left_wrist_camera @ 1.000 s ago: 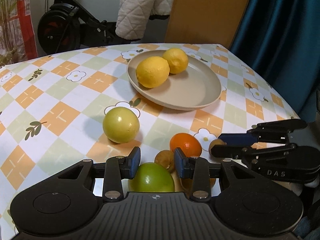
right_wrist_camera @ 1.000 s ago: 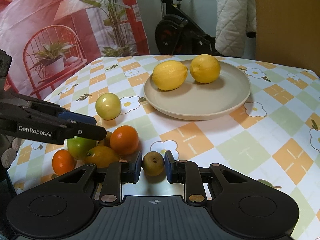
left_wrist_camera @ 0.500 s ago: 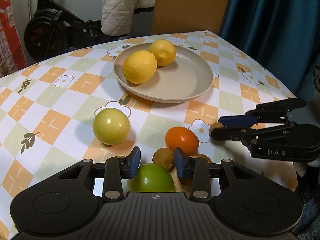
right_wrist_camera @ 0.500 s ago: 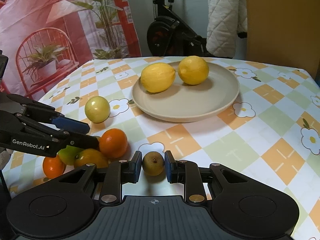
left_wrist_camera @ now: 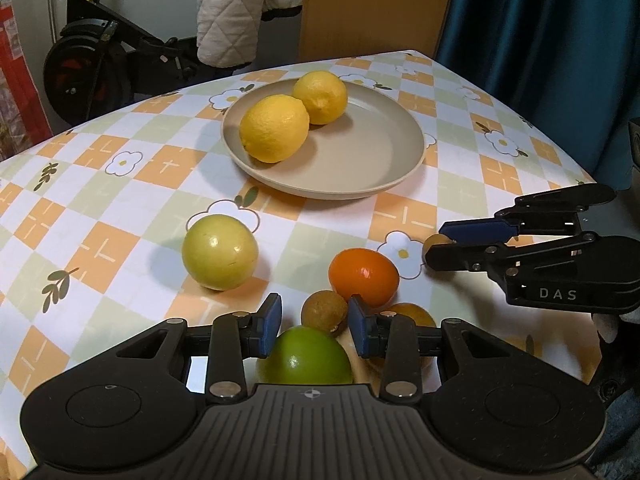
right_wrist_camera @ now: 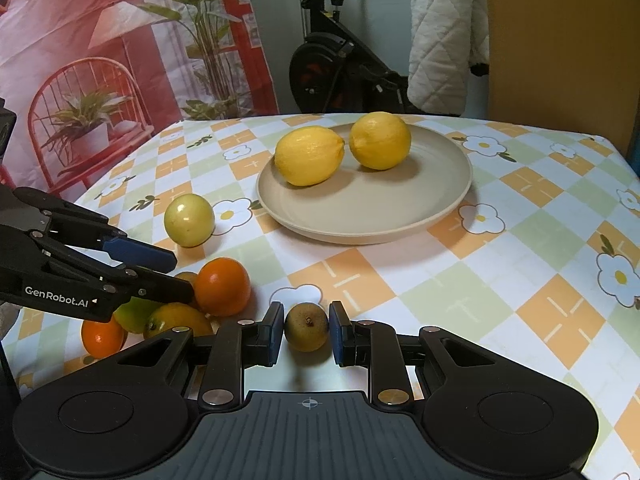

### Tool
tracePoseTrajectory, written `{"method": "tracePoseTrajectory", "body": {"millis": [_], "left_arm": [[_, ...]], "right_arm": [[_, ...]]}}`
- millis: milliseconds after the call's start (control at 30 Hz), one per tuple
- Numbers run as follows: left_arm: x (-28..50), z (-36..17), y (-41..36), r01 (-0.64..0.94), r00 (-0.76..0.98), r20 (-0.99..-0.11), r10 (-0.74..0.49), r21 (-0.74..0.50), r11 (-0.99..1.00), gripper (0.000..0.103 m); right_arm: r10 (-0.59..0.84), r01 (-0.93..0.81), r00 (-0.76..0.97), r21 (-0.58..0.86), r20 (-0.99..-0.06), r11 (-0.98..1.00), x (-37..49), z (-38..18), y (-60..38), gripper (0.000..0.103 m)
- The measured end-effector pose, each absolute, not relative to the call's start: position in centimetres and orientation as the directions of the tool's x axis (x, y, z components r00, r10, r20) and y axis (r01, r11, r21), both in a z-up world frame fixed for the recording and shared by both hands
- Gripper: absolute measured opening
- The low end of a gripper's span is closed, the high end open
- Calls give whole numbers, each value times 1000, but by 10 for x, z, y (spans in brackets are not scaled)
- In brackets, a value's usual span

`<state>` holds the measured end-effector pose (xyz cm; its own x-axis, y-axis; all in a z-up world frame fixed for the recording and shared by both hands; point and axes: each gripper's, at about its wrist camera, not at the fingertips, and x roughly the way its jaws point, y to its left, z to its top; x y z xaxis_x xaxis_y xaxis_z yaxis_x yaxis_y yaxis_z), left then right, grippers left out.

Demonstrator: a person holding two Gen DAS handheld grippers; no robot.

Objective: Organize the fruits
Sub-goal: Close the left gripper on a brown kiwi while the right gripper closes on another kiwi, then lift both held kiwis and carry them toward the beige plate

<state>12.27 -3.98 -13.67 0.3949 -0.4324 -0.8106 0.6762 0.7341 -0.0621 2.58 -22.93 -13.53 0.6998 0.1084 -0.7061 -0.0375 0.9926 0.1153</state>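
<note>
A beige plate [left_wrist_camera: 384, 160] [right_wrist_camera: 440, 200] holds two lemons [left_wrist_camera: 275, 128] [right_wrist_camera: 309, 155]. My right gripper [right_wrist_camera: 307, 330] is shut on a small brown fruit [right_wrist_camera: 307, 327], held low above the table; it also shows at the right of the left wrist view [left_wrist_camera: 434, 242]. My left gripper [left_wrist_camera: 314, 322] is open over a green fruit [left_wrist_camera: 306, 356], with another small brown fruit [left_wrist_camera: 323, 311] just beyond its fingertips. An orange [left_wrist_camera: 363, 272] [right_wrist_camera: 222, 286], a yellow-green round fruit [left_wrist_camera: 219, 251] [right_wrist_camera: 189, 220] and other citrus lie nearby.
A second orange [right_wrist_camera: 102, 336] and a yellow-orange fruit [right_wrist_camera: 176, 320] lie at the table's near edge. An exercise bike [left_wrist_camera: 92, 68] and a quilted white cloth [left_wrist_camera: 240, 8] stand behind the table. A teal curtain [left_wrist_camera: 540, 40] hangs at the right.
Both grippers have moved a little nearer the plate and higher. The right gripper stays shut on the small brown fruit. The left gripper stays open over the green fruit.
</note>
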Motion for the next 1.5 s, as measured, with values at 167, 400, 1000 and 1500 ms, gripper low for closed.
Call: {"method": "tracePoseTrajectory", "body": {"millis": [167, 400, 1000, 1500], "left_arm": [[126, -140, -40, 666, 397, -814, -423, -62, 744, 33], [128, -143, -45, 665, 389, -816, -429, -74, 743, 31], [130, -141, -42, 630, 418, -805, -420, -76, 773, 29], [129, -132, -42, 622, 443, -789, -426, -71, 780, 29]], "right_arm": [[108, -38, 700, 115, -706, 993, 26, -135, -230, 22], [108, -38, 700, 115, -706, 993, 26, -135, -230, 22], [106, -37, 701, 113, -706, 993, 26, -135, -230, 22], [93, -23, 718, 111, -690, 994, 23, -130, -231, 22]]}}
